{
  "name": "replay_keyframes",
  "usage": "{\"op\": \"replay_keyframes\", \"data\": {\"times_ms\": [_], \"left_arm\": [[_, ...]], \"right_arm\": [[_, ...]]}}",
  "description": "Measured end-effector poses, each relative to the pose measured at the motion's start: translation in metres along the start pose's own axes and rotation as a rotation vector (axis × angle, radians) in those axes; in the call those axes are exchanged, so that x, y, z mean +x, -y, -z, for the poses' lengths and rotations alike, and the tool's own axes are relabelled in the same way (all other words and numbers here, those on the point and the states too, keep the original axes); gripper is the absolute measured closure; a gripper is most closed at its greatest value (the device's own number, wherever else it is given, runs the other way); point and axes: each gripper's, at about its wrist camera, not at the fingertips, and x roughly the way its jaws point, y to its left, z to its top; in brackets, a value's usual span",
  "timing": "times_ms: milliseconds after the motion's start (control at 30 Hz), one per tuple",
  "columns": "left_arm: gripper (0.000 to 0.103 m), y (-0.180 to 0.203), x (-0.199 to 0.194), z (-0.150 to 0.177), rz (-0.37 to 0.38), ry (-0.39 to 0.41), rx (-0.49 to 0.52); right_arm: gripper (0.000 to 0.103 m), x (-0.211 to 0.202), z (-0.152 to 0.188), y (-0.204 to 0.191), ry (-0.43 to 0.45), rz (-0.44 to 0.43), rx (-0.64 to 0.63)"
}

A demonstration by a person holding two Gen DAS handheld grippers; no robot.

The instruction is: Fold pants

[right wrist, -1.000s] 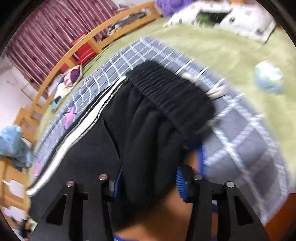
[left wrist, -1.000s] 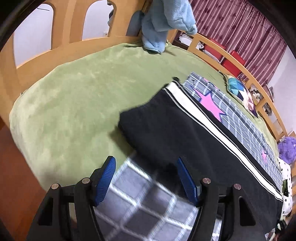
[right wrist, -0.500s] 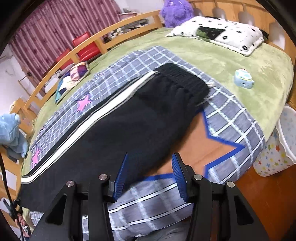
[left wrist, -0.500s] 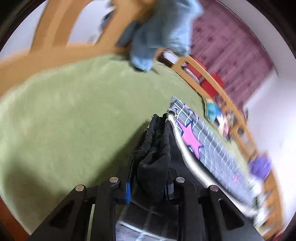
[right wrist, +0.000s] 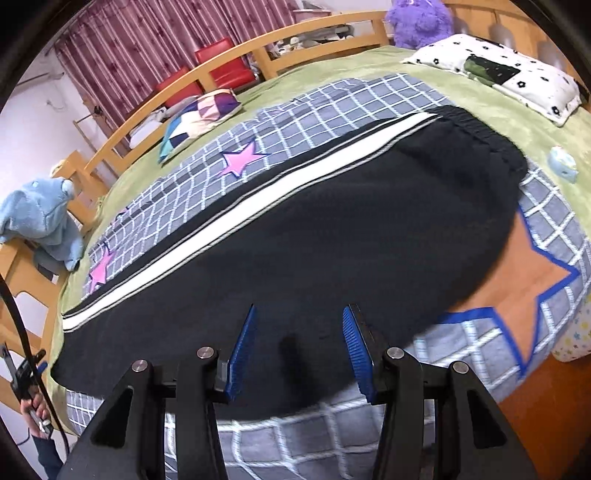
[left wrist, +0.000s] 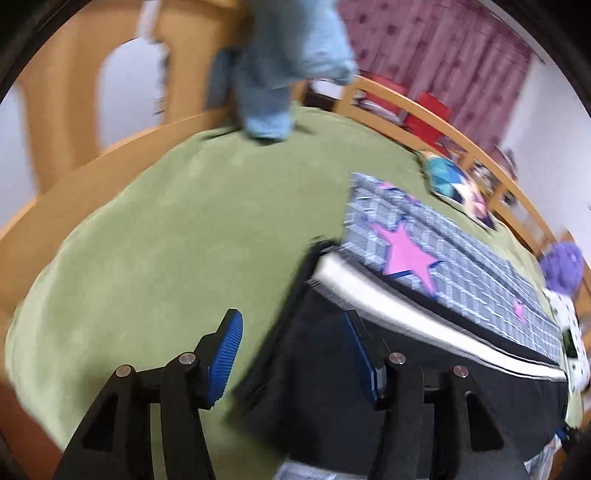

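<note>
The right tool (right wrist: pixel 298 349) sits nearest the lens in the right wrist view, its 2 blue ribbed pads spread apart above the near edge of the black pants (right wrist: pixel 314 236), with nothing pinched between them. In the left wrist view the left tool (left wrist: pixel 293 354) has its jaws opening; the left pad (left wrist: pixel 225 356) is over bare green bedspread (left wrist: pixel 155 251), the right pad over the black cloth, and the hem corner of the pants (left wrist: pixel 332 369) lies in the gap without either pad pressing on it.

The pants lie flat, stretched lengthwise along the near side of the bed, on top of a grey checked blanket (right wrist: pixel 332 110) with pink stars. A white side stripe (right wrist: pixel 258 218) runs along the far edge of the pants, and the elastic waistband (right wrist: pixel 484 136) is at their right end. Just right of the pants, the blanket shows a large orange star outlined in blue (right wrist: pixel 524 280).

Beyond the pants, past the blanket, a multicoloured cushion (right wrist: pixel 201 118) rests near the wooden bed rail (right wrist: pixel 236 55). Further right of the waistband are a small pale blue toy (right wrist: pixel 563 162) and a white spotted pillow (right wrist: pixel 498 70); a purple plush (right wrist: pixel 421 18) sits behind that. A blue plush (right wrist: pixel 40 221) is at the far left end of the pants. Red chairs (right wrist: pixel 221 66) and maroon curtains (right wrist: pixel 147 29) stand farthest back.
</note>
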Motion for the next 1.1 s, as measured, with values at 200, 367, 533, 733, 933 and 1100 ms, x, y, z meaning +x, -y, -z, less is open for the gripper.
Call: {"op": "replay_keyframes", "data": {"times_ms": [200, 367, 533, 733, 933, 1100], "left_arm": [[0.052, 0.042, 0.073, -0.034, -0.016, -0.099, 0.103], [0.063, 0.042, 0.114, -0.044, -0.039, -0.157, 0.081], [0.082, 0.032, 0.099, -0.053, 0.039, -0.082, 0.060], [0.074, 0.034, 0.130, -0.060, -0.024, -0.147, 0.054], [0.055, 0.033, 0.099, -0.057, -0.073, -0.105, -0.008], [0.043, 0.050, 0.053, -0.037, -0.069, -0.070, 0.087]], "right_arm": [[0.055, 0.011, 0.007, -0.014, -0.015, -0.011, 0.007], [0.055, 0.005, 0.017, -0.012, -0.008, 0.030, -0.001], [0.055, 0.010, 0.023, -0.004, -0.021, 0.044, 0.034], [0.055, 0.019, 0.019, -0.017, -0.024, 0.017, 0.022], [0.054, 0.031, 0.015, -0.052, 0.009, -0.018, -0.087], [0.052, 0.068, 0.021, -0.077, -0.017, 0.080, -0.216]]}}
